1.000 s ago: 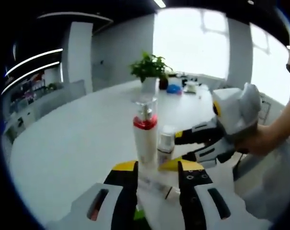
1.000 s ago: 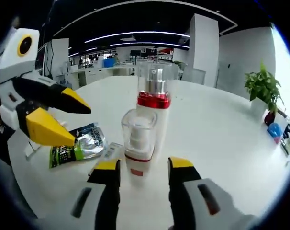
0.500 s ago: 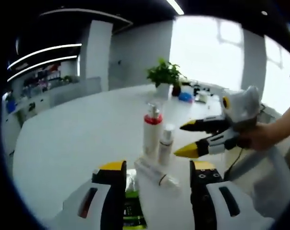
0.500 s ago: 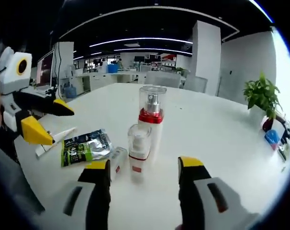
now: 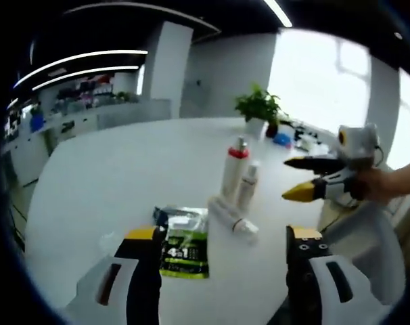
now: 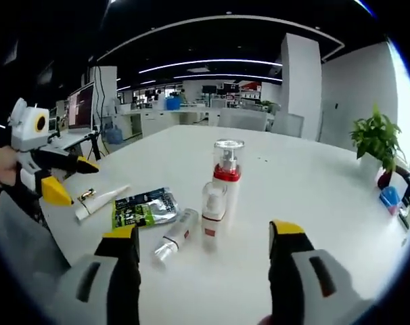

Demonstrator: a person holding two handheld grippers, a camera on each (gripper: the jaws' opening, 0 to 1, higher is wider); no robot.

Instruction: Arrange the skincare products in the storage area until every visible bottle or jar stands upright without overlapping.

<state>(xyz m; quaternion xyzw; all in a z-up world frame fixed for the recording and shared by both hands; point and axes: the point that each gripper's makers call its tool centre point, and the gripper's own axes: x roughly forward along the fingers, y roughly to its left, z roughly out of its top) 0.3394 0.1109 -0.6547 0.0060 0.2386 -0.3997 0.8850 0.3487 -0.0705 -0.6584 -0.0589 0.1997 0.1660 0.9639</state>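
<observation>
White, glossy worktop (image 6: 313, 196) carried a tall red-collared pump bottle (image 6: 226, 179) touching a smaller upright bottle (image 6: 212, 215); a clear-capped bottle (image 6: 174, 236) lay beside a crinkled foil sachet (image 6: 145, 207). Both grippers' jaws stood open, empty.

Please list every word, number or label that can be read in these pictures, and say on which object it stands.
"4in1" or close to it: large white characters on the green and black sachet lying flat on the white table, left gripper view; blurred, so uncertain.
Smaller print on the sachet: too blurred to read in either view.
Red label on the small upright bottle: too small to read.
Lying bottle, white tube: no readable text.
</observation>
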